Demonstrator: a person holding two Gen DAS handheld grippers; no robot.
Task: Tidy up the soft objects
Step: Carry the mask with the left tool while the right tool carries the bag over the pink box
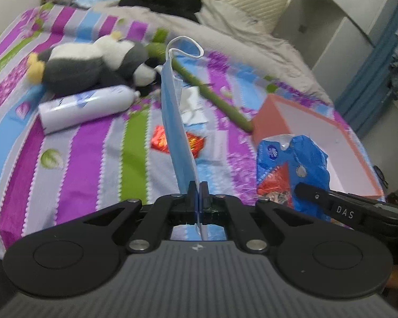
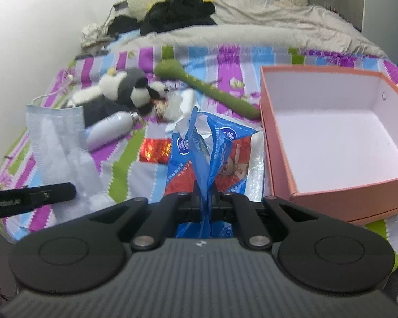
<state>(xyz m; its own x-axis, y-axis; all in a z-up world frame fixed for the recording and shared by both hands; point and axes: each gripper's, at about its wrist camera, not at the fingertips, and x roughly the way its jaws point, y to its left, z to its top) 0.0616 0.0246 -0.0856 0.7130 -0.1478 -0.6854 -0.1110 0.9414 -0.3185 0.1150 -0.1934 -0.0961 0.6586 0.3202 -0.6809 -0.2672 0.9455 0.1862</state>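
Early in the tidying: the pink box (image 2: 331, 143) at two o'clock sits empty, while the left gripper (image 1: 198, 189) fingers clench a blue face mask (image 1: 176, 122), the right gripper (image 2: 204, 194) fingers clench a blue tissue pack (image 2: 212, 153), and the plush panda (image 1: 90, 63) lies on the bed (image 1: 79, 164) at ten o'clock.

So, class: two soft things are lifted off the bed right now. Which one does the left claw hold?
The face mask, pinched in the left claw. The right claw grips the blue tissue pack instead.

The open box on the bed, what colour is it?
The box is pink outside, white inside; the right wrist view shows it best.
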